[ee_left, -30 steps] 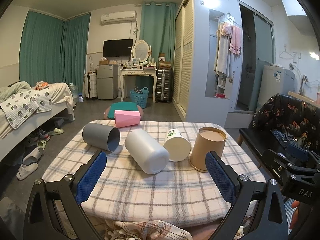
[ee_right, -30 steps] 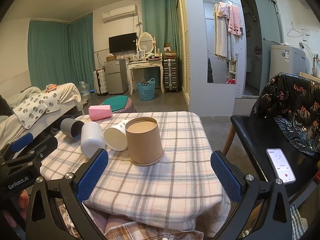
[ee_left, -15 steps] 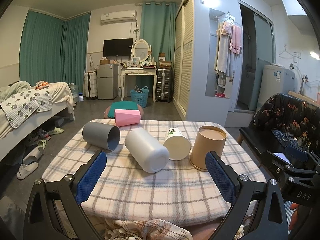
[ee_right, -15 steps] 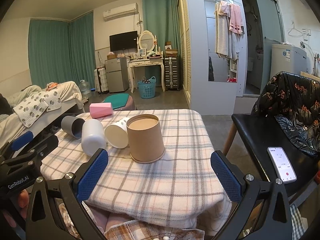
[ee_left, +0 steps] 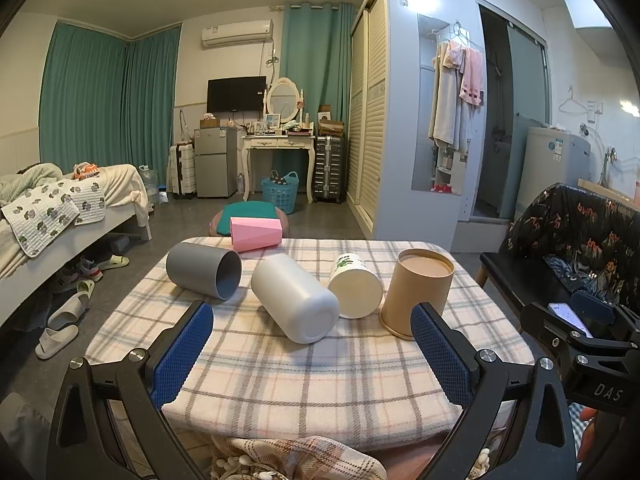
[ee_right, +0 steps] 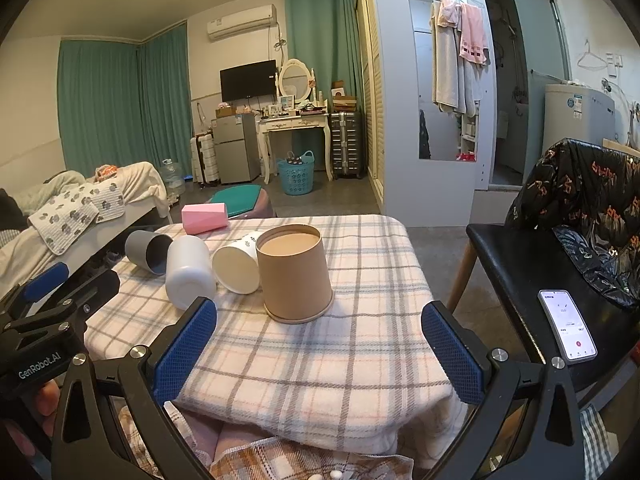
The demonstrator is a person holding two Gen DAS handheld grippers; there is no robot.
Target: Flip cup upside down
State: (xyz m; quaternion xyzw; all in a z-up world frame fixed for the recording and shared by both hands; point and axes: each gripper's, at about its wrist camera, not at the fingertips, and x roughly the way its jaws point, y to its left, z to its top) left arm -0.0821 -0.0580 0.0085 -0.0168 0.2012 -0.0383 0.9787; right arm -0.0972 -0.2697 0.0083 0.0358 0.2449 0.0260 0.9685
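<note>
Tools (ee_left: 312, 344) (ee_right: 320, 340) wide, short of table edge (ee_left: 320, 420)

Tan cup (ee_right: 295, 273), plaid pink-grey cloth (ee_right: 360, 344)

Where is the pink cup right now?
The pink cup lies on its side at the table's far edge, left of centre in both views, just behind the grey cup and the white cup.

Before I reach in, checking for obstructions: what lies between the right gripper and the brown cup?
Only bare plaid cloth lies between the open right gripper and the brown cup, seen in the right wrist view.
</note>
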